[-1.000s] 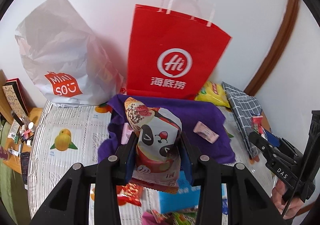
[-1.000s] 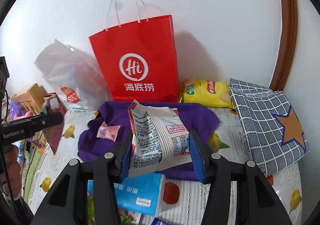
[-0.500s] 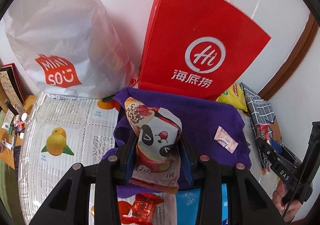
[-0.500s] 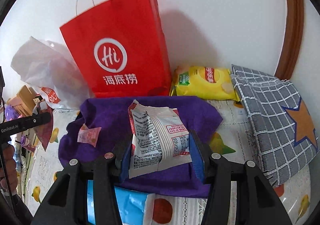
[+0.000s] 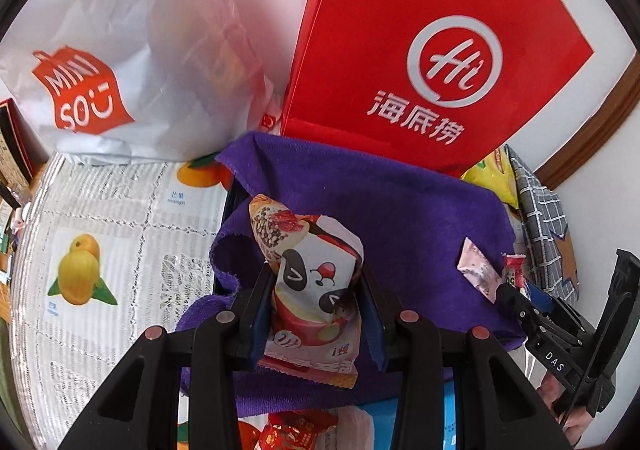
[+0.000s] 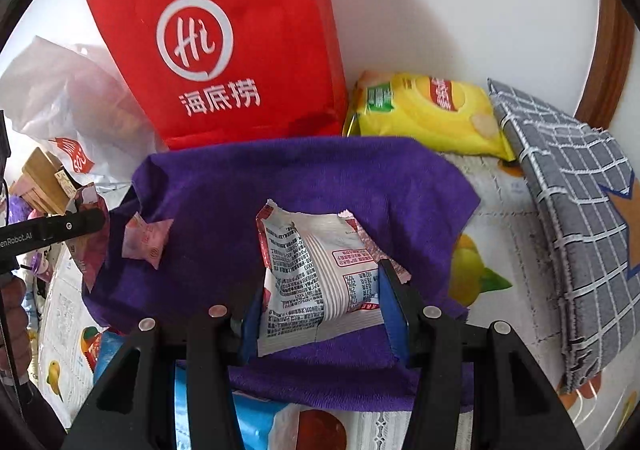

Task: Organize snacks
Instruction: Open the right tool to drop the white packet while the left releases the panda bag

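My left gripper (image 5: 316, 302) is shut on a panda-print snack packet (image 5: 316, 274) and holds it above a purple cloth (image 5: 384, 209). My right gripper (image 6: 324, 302) is shut on a white snack packet with printed text (image 6: 320, 282), over the same purple cloth (image 6: 280, 185). A small pink packet (image 5: 478, 270) lies on the cloth, and it also shows in the right wrist view (image 6: 146, 240). The right gripper shows at the right edge of the left wrist view (image 5: 516, 290).
A red paper bag (image 5: 432, 49) and a white Miniso bag (image 5: 120, 49) stand against the wall behind the cloth. A yellow chip bag (image 6: 428, 113) and a grey checked cushion (image 6: 580, 230) lie to the right. A blue packet (image 6: 248, 422) and red snacks (image 5: 296, 430) lie near the front.
Both grippers have moved forward toward the wall with their packets, so the purple cloth and red bag look larger and closer. The grips have not changed.
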`<state>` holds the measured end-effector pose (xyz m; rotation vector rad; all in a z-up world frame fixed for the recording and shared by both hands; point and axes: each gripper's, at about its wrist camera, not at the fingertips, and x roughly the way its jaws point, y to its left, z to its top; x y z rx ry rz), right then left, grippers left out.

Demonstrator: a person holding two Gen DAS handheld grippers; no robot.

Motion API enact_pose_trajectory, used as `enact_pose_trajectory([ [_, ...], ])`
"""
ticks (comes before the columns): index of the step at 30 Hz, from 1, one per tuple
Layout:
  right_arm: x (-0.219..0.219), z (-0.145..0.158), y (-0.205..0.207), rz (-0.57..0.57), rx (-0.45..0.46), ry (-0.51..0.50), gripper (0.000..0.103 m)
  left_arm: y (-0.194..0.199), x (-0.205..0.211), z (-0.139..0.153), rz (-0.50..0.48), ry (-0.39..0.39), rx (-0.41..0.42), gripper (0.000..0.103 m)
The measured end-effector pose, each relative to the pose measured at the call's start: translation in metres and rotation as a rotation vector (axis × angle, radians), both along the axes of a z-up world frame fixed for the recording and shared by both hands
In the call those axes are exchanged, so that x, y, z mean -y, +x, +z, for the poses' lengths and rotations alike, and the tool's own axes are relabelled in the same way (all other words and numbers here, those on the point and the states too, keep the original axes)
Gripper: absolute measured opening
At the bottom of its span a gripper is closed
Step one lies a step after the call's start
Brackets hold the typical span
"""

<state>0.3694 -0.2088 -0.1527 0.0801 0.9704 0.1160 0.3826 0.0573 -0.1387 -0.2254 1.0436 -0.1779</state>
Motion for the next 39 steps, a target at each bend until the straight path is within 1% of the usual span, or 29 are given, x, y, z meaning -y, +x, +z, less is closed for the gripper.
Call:
enact_pose_trajectory([
  [6, 0.000, -0.011, 0.005, 0.003, -0.020, -0.006, 0.051, 0.005, 0.001, -0.010, 0.001, 0.001, -0.018, 0.038],
  [17, 0.000, -0.024, 0.010, 0.004, -0.040, -0.021, 0.051, 0.010, 0.010, -0.018, -0.013, 0.008, -0.033, 0.038],
  [24, -0.004, -0.024, 0.011, 0.011, -0.036, -0.066, 0.052, 0.012, 0.016, -0.023, -0.030, 0.009, -0.047, 0.039],
  [26, -0.005, -0.022, 0.010, 0.021, -0.035, -0.074, 0.052, 0.012, 0.018, -0.023, -0.034, 0.010, -0.048, 0.040],
  [28, -0.007, -0.020, 0.009, 0.034, -0.037, -0.084, 0.057, 0.012, 0.019, -0.023, -0.037, 0.022, -0.056, 0.042],
  [30, -0.008, -0.016, 0.006, 0.038, -0.031, -0.089, 0.066, 0.010, 0.020, -0.021, -0.041, 0.035, -0.061, 0.047],
  [32, -0.008, -0.009, -0.001, 0.043, -0.017, -0.092, 0.070, 0.006, 0.020, -0.016, -0.042, 0.045, -0.048, 0.058],
  [33, -0.007, -0.006, -0.003, 0.044, -0.010, -0.091, 0.074, 0.003, 0.020, -0.013, -0.045, 0.049, -0.041, 0.060],
  [35, -0.006, 0.003, -0.010, 0.039, 0.006, -0.092, 0.077, -0.003, 0.019, -0.007, -0.046, 0.058, -0.030, 0.064],
  [37, -0.003, 0.013, -0.018, 0.027, 0.023, -0.099, 0.078, -0.010, 0.016, 0.002, -0.040, 0.067, -0.021, 0.068],
  [39, -0.001, 0.021, -0.026, 0.013, 0.028, -0.101, 0.083, -0.019, 0.013, 0.011, -0.031, 0.078, -0.013, 0.069],
])
